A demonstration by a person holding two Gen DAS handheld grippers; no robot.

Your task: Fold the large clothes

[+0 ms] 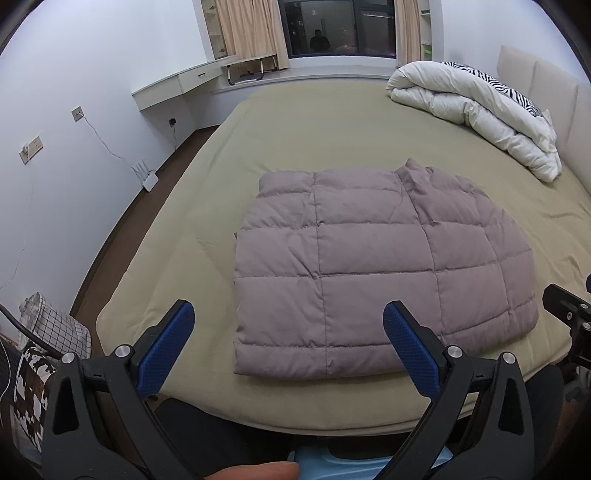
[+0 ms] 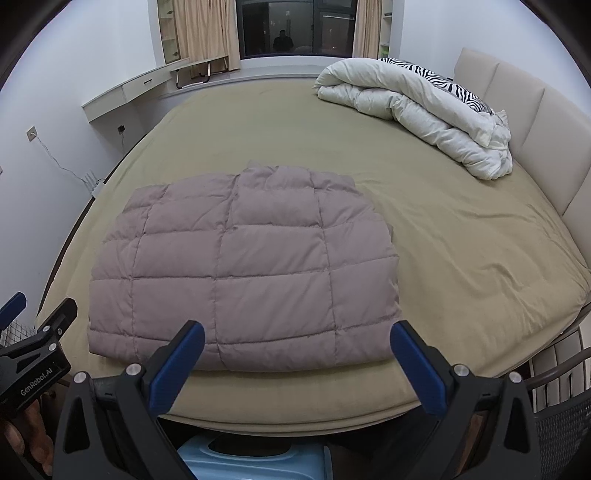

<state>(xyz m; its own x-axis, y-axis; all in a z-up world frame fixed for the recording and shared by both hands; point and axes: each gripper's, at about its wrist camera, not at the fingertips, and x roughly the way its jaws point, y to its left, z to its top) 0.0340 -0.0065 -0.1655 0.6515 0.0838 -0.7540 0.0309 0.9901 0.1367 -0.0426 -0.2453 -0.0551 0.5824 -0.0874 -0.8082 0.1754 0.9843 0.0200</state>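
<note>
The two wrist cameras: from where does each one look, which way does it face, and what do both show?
Left wrist: on the left gripper at the bed's foot, facing the window; open jaws, a fingertip.
Right wrist: on the right gripper, facing likewise; open jaws, the left gripper at the left edge.
Both share: the folded quilted jacket, the white duvet.
</note>
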